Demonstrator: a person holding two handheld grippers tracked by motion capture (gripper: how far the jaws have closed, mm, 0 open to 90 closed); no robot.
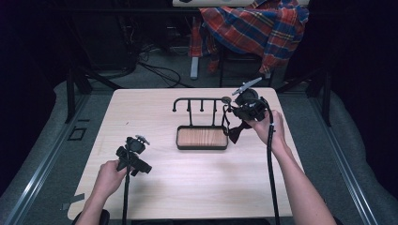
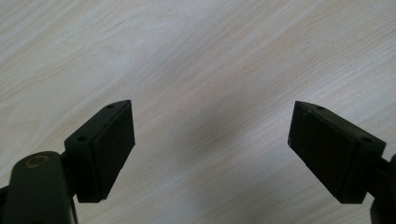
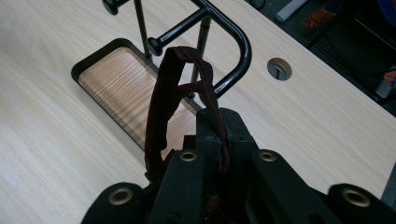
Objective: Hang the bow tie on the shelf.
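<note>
Nearest the high camera, two forearms come in from the six o'clock edge, each hand holding a claw over the pale wooden counter point(image 1: 197, 183).

Left claw point(image 1: 133, 157) sits at about eight o'clock on the counter, well apart from everything else. In the left gripper view its two black pads point(image 2: 112, 149) stand wide apart with bare wood grain between them and nothing held.

Right claw point(image 1: 244, 112) is at about two o'clock of the counter's middle, just beside the right end of a black hook rack point(image 1: 199, 101). Its jaws are closed on a dark red strap point(image 3: 175, 93); in the right gripper view the strap rises from between the jaws as a narrow loop, and its top lies right at the rack's nearest peg point(image 3: 175, 35), though I cannot tell whether it touches or hangs on the peg. In the high view a dark part of the same item hangs below the claw, just right of the tray.

Under the rack lies its shallow tray point(image 1: 179, 136) with a wood-grain floor, near the counter's centre.

Beyond the counter at twelve o'clock, a red plaid shirt point(image 1: 253, 26) is draped over a chair.
</note>
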